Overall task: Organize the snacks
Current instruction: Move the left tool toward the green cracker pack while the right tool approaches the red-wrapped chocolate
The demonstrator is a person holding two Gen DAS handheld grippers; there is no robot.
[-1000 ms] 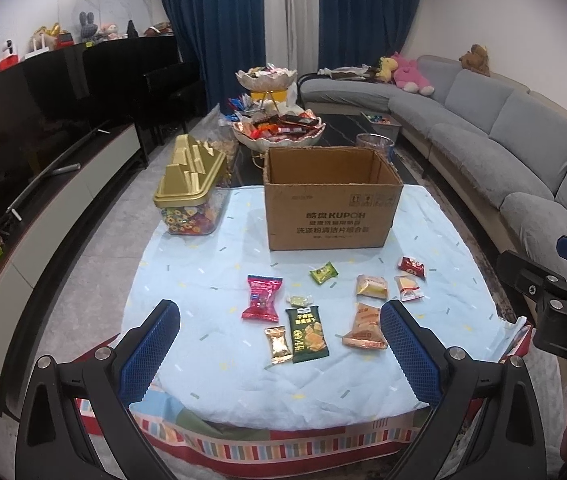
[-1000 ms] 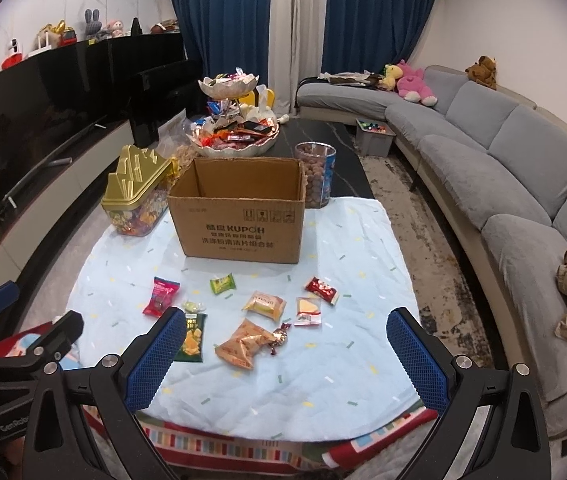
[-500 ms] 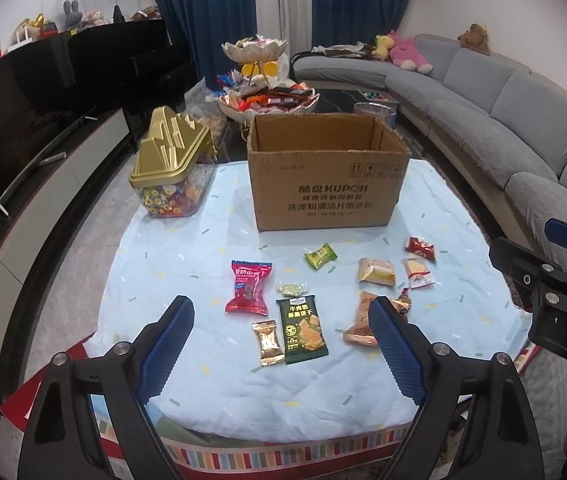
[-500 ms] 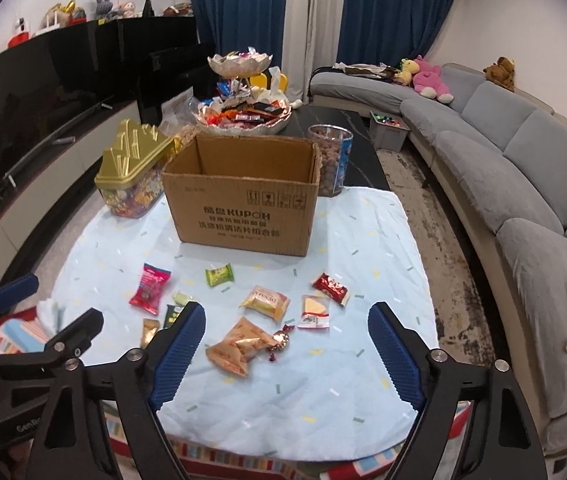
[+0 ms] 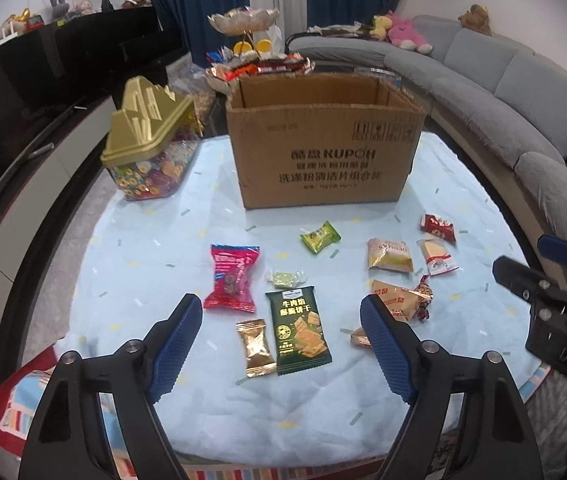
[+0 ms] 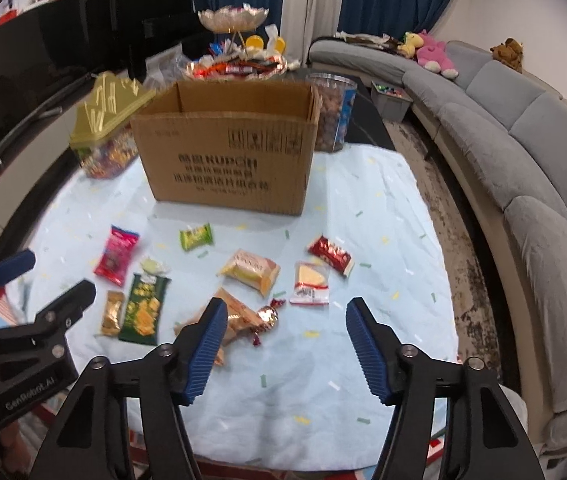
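Several small snack packets lie on a pale blue cloth (image 5: pixel 131 280) in front of an open cardboard box (image 5: pixel 323 152). Among them are a dark green cracker packet (image 5: pixel 298 328), a gold candy (image 5: pixel 255 347), a pink packet (image 5: pixel 232 276) and an orange packet (image 6: pixel 235 316). My left gripper (image 5: pixel 281 320) hangs above the green packet and gold candy, jaws closing, nothing pressed between them. My right gripper (image 6: pixel 286 322) hovers above the cloth beside the orange packet and a foil candy (image 6: pixel 267 316), jaws closing on nothing. A red packet (image 6: pixel 330 255) and a white packet (image 6: pixel 310 284) lie further back.
A clear candy jar with a gold lid (image 5: pixel 147 144) stands left of the box. Behind the box are a tiered bowl of sweets (image 6: pixel 235 64) and a clear tub of nuts (image 6: pixel 333 112). A grey sofa (image 6: pixel 523 160) curves along the right; a black cabinet (image 5: pixel 43 80) runs along the left.
Both grippers have dropped toward the cloth and moved closer to the snacks. The jaws of both have narrowed, the right more than the left.
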